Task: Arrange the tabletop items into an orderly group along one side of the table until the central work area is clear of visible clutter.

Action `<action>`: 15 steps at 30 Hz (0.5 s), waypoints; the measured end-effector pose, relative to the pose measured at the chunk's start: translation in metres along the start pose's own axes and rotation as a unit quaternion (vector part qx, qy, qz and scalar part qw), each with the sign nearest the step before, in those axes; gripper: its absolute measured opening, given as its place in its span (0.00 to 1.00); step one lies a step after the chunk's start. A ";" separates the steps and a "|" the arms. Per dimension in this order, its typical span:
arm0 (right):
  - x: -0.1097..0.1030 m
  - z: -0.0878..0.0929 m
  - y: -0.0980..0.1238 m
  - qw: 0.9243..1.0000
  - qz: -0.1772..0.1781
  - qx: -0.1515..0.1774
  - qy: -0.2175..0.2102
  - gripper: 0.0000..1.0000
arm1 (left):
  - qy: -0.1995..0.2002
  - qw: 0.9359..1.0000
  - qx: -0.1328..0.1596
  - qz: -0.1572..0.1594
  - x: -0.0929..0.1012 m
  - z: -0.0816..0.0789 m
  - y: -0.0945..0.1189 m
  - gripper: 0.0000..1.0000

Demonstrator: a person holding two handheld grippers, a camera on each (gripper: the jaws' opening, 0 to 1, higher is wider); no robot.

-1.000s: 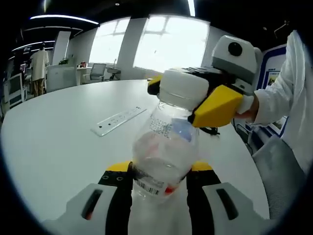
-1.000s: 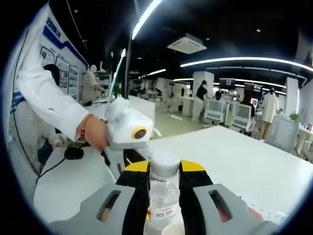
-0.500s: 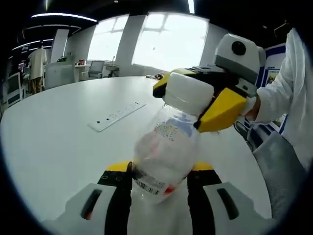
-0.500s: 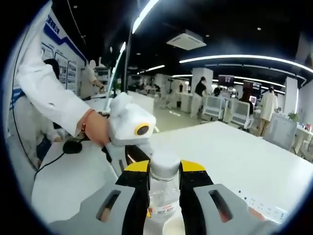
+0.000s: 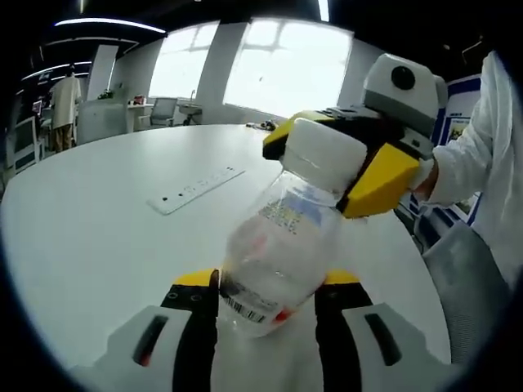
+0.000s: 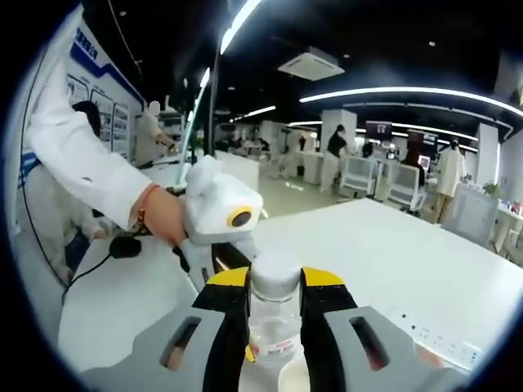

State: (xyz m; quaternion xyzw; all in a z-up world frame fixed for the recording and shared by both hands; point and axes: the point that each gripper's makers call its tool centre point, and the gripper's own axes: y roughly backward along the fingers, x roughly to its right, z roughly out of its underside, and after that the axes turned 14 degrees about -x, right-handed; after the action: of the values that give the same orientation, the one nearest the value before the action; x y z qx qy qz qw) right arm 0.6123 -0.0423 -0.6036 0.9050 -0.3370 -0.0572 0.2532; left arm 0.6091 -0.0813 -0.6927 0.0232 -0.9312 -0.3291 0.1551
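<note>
- The clear plastic bottle with a white screw cap (image 5: 274,257) is clamped at its lower body by the left tongs (image 5: 265,298) and held raised and tilted over the white round worktop (image 5: 98,237).
- The white cap (image 5: 323,153) is gripped between the yellow jaws of the right tongs (image 6: 274,306); this two-point hold is judged suited to turning the cap.
- A white power strip (image 5: 196,188) lies farther off, to the left on the worktop.

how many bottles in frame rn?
1. A clear plastic bottle, held at its body by the left gripper and at its white cap by the right gripper. Others may be out of frame.
</note>
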 end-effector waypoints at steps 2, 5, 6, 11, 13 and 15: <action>-0.001 0.000 -0.001 1.000 -0.001 -0.001 0.002 0.21 | 0.000 1.000 -0.001 -0.001 0.000 0.000 0.000 0.48; -0.002 0.000 -0.001 1.000 -0.002 -0.003 0.002 0.23 | 0.001 1.000 0.001 -0.002 0.000 0.000 0.001 0.50; -0.002 0.000 -0.001 1.000 -0.002 -0.003 0.004 0.23 | 0.000 1.000 0.001 -0.003 0.000 0.000 0.002 0.51; -0.003 0.000 -0.001 1.000 -0.001 -0.006 0.002 0.26 | -0.001 1.000 -0.003 -0.006 0.000 0.002 0.004 0.52; -0.002 0.000 -0.001 1.000 0.003 -0.006 0.000 0.27 | 0.001 1.000 -0.002 -0.008 0.000 0.001 0.006 0.53; -0.001 -0.001 0.000 1.000 0.004 -0.004 -0.002 0.28 | 0.002 1.000 0.002 -0.009 0.001 0.000 0.008 0.53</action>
State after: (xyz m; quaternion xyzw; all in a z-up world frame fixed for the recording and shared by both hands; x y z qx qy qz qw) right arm 0.6113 -0.0415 -0.6030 0.9025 -0.3409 -0.0598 0.2564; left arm 0.6090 -0.0756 -0.6876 0.0321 -0.9314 -0.3283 0.1539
